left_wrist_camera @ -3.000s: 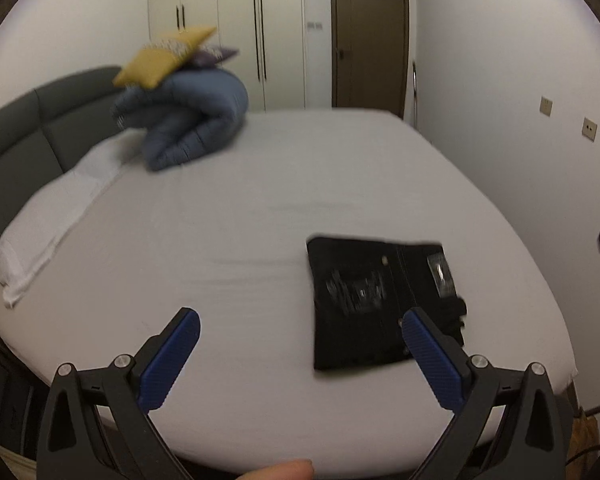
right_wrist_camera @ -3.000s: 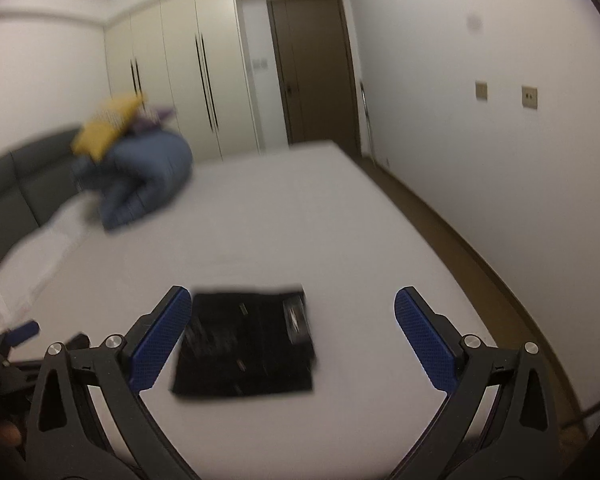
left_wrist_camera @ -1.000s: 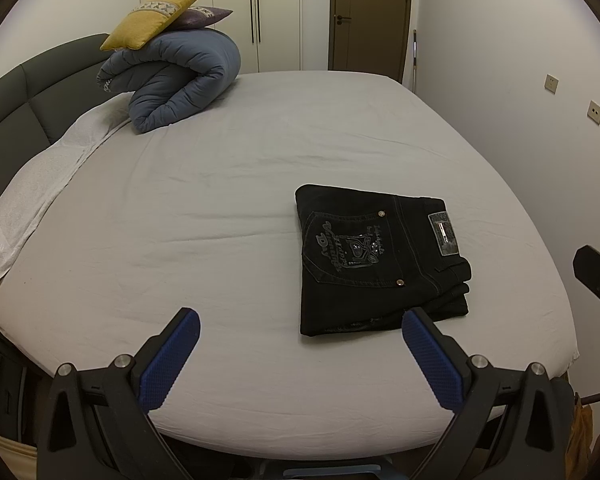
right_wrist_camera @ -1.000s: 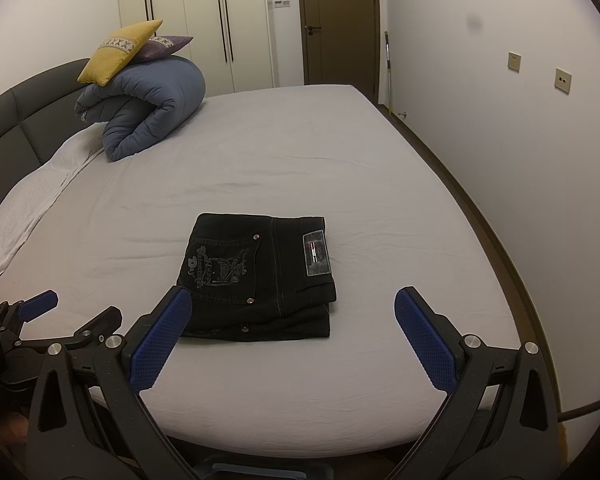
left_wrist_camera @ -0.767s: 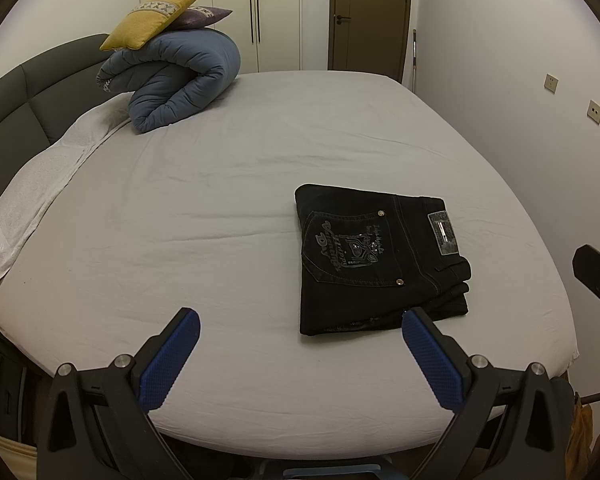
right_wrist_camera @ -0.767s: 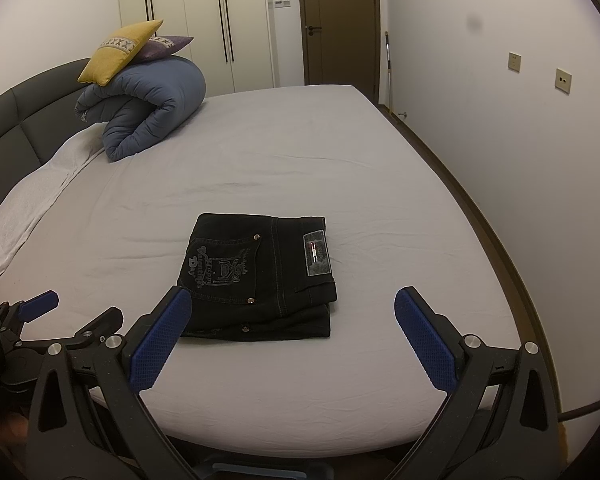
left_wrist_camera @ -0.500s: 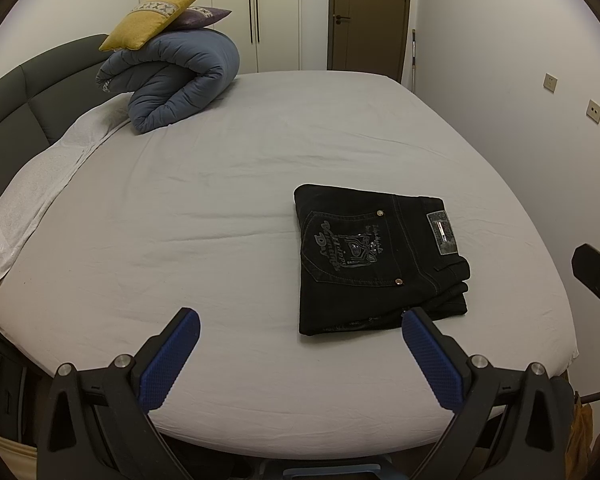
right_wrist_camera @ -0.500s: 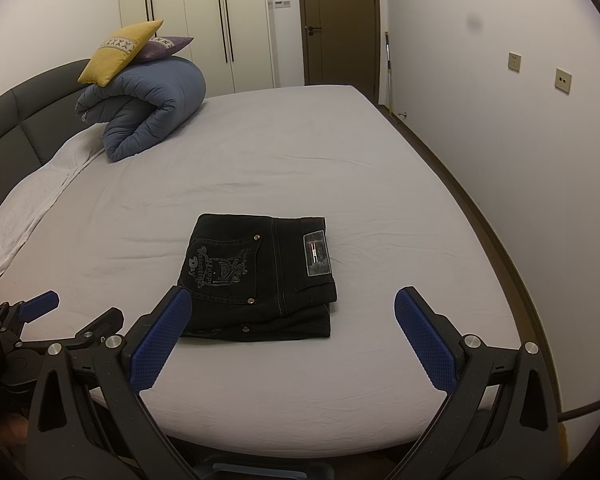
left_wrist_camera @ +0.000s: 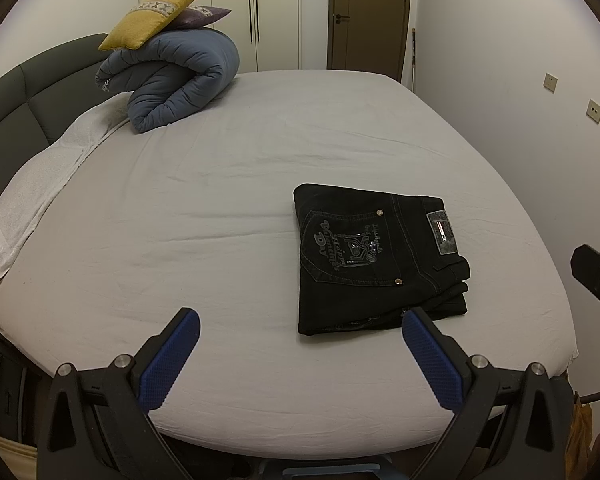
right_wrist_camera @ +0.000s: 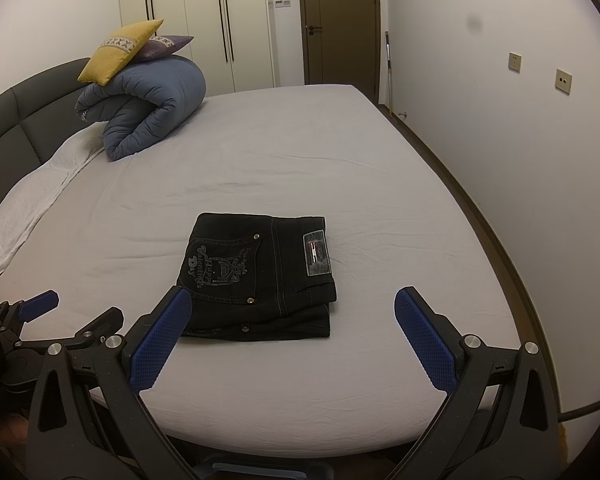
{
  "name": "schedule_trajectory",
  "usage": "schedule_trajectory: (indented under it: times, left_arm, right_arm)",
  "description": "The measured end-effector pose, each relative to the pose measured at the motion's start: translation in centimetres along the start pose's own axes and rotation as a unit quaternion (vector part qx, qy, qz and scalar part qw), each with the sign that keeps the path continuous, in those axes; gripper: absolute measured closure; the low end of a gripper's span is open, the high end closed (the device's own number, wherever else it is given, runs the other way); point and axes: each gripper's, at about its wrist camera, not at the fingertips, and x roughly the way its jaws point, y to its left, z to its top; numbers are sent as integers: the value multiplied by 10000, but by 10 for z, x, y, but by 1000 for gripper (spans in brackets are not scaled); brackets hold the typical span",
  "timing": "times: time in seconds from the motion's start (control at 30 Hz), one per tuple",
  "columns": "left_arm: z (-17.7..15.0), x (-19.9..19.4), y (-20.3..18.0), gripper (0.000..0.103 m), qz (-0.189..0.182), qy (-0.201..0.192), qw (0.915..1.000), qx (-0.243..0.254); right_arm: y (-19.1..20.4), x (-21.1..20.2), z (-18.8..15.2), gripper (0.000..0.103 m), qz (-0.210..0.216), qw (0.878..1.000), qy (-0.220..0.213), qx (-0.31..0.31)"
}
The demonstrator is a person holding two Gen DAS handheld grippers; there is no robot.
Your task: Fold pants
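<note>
Black pants (left_wrist_camera: pixel 374 258) lie folded into a compact rectangle on the white bed (left_wrist_camera: pixel 204 200), back pocket and waist label facing up. They also show in the right wrist view (right_wrist_camera: pixel 260 278). My left gripper (left_wrist_camera: pixel 300 348) is open and empty, held back near the bed's front edge, left of the pants. My right gripper (right_wrist_camera: pixel 292 328) is open and empty, just in front of the pants. Neither touches the pants.
A rolled blue duvet (left_wrist_camera: pixel 176 76) with a yellow cushion (left_wrist_camera: pixel 152 18) on top lies at the far left by the grey headboard (left_wrist_camera: pixel 16 96). A white towel (left_wrist_camera: pixel 36 192) runs along the left edge. A wall (right_wrist_camera: pixel 520 140) stands close on the right.
Both grippers have steadied since three seconds ago, when the views were blurred and lower. Over the last second nothing has visibly moved.
</note>
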Motion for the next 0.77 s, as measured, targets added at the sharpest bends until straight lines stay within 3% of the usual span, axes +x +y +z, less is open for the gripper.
schedule_trajectory:
  times: [0.77]
  left_arm:
    - [-2, 1, 11, 0, -67, 109, 9999, -8]
  right_arm:
    - [-1, 1, 0, 0, 17, 10000, 17, -12]
